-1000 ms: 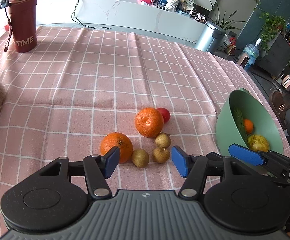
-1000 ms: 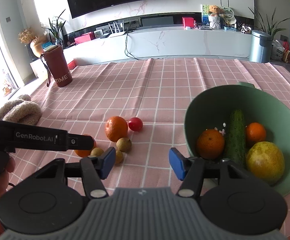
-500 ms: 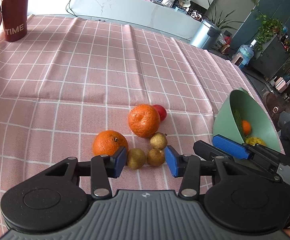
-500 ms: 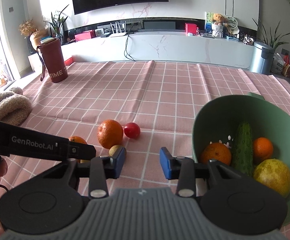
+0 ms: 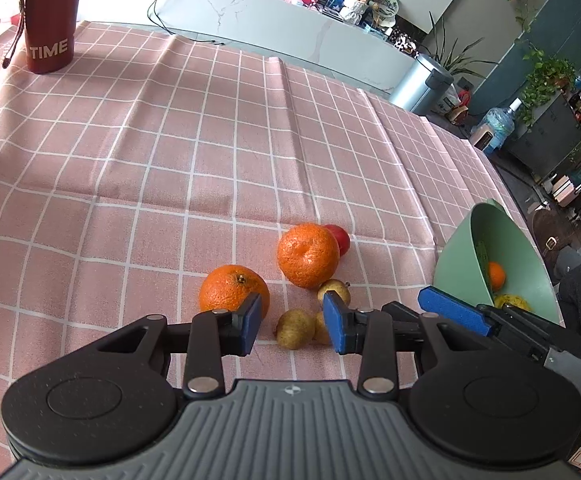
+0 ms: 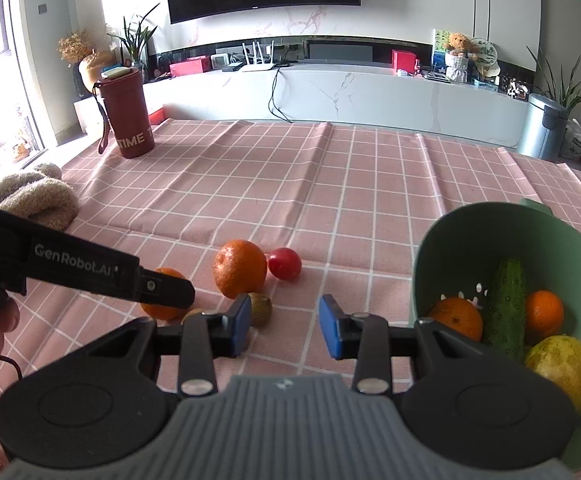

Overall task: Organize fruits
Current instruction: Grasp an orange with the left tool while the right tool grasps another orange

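Observation:
On the pink checked cloth lie two oranges [image 5: 234,293] [image 5: 308,255], a red tomato [image 5: 340,238] behind them and three small brown fruits. My left gripper [image 5: 292,328] is open, its blue pads either side of one small brown fruit [image 5: 295,329], low over the cloth. My right gripper [image 6: 283,330] is open and empty, between the fruit cluster and the green bowl [image 6: 450,240]. The bowl holds a cucumber [image 6: 506,304], two oranges and a yellow-green fruit [image 6: 562,368]. In the right wrist view the left gripper's body hides part of one orange [image 6: 162,308].
A red "TIME" tumbler [image 5: 48,20] stands at the far left of the table. A fuzzy beige item [image 6: 34,200] lies at the left edge. The green bowl [image 5: 470,256] sits near the table's right edge. Beyond the table are a white counter and a bin.
My left gripper has moved forward and down so that its narrowed pads now flank a small brown fruit. My right gripper narrowed and moved slightly left, away from the bowl.

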